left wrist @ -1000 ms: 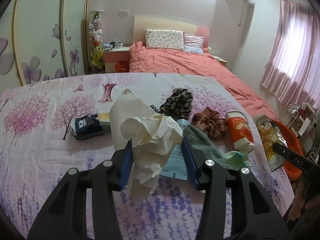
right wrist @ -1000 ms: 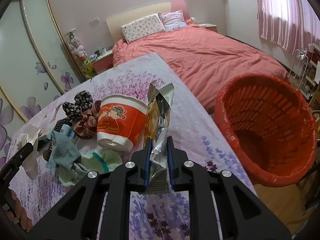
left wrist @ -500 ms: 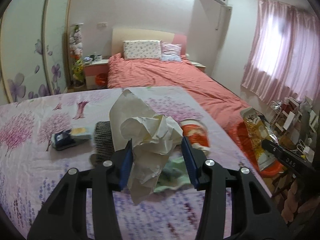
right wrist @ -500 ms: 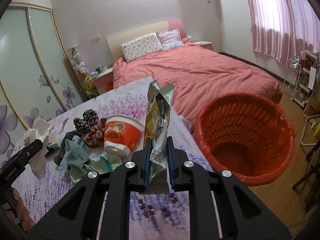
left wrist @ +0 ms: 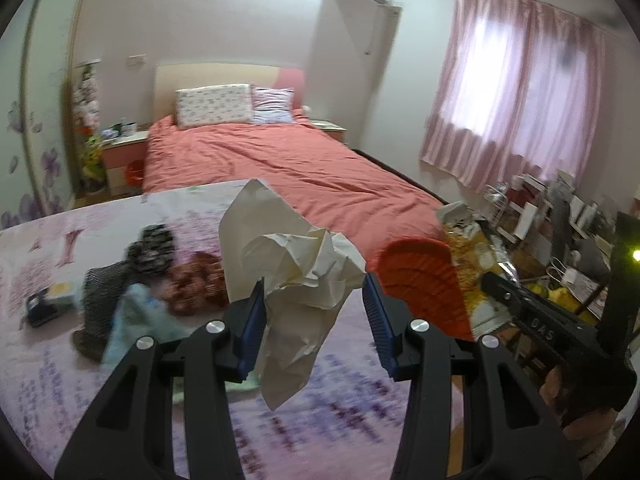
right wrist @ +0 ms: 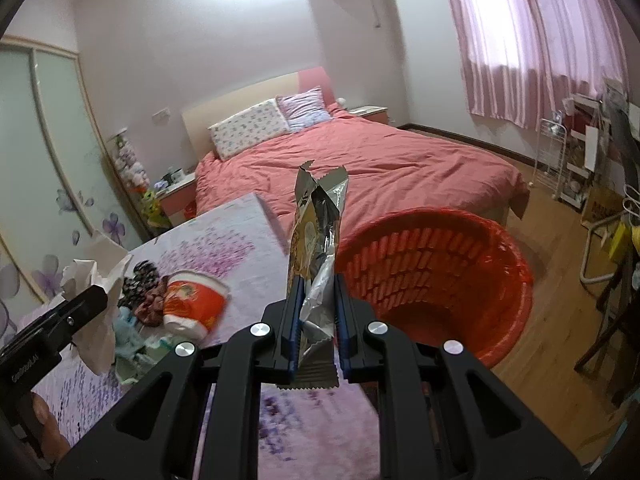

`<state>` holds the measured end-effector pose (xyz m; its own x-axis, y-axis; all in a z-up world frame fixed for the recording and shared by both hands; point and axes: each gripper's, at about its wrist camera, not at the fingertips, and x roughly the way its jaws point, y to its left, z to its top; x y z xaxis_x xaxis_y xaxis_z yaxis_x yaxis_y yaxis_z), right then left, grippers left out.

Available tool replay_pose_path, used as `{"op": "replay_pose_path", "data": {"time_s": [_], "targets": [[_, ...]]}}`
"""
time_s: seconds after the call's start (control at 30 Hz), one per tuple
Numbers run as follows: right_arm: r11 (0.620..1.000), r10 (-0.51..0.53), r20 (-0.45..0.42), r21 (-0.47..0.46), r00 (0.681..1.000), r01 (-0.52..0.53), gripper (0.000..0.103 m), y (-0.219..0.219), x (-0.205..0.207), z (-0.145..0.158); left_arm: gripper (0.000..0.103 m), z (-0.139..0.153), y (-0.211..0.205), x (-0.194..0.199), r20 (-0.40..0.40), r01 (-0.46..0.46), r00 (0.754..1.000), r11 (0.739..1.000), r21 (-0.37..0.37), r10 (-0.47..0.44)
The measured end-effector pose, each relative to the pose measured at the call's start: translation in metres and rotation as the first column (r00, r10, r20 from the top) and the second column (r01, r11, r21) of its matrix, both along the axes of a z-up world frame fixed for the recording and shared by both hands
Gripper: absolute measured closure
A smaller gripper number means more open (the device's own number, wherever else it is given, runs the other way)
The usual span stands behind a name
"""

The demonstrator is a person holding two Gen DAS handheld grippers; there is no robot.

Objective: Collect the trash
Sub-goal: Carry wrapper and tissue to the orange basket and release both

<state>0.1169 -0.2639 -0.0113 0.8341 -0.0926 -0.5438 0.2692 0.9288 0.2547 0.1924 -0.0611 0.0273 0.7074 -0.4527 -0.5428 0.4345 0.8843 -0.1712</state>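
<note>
Right wrist: jaws clamp snack wrapper (right wrist: 316, 264) upright; left jaws grip crumpled paper (left wrist: 292, 276).

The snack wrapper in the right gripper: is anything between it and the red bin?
Nothing visible. The wrapper, clamped in the right gripper, is up in the air beside the open bin, with only clear space between them.

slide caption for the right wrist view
Right tongs shut on a foil snack wrapper, red trash basket just beyond.
</note>
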Motion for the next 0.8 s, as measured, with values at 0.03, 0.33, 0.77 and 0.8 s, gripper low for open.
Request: {"op": "replay_pose_path", "data": {"time_s": [0.03, 0.33, 0.77, 0.8], "targets": [[1.0, -0.011, 0.001, 0.005, 1.0, 0.011, 0.088, -0.006, 0.0, -0.002, 0.057, -0.001, -0.011, 0.002, 0.001, 0.023, 1.0, 1.0, 0.002, -0.023], [0.994, -0.086, -0.004, 0.06, 0.996, 0.086, 0.088, -0.054, 0.007, -0.022, 0.057, -0.018, -0.081, 0.022, -0.016, 0.143, 0.99, 0.99, 0.006, -0.143], [0.981, -0.16, -0.013, 0.111, 0.987, 0.16, 0.088, -0.096, 0.018, -0.041, 0.056, -0.054, -0.173, 0.047, -0.065, 0.263, 0.963, 0.964, 0.032, -0.26], [0.979, -0.162, -0.016, 0.119, 0.987, 0.163, 0.088, -0.099, 0.019, -0.042, 0.055, -0.056, -0.175, 0.051, -0.072, 0.263, 0.963, 0.964, 0.036, -0.26]]}}
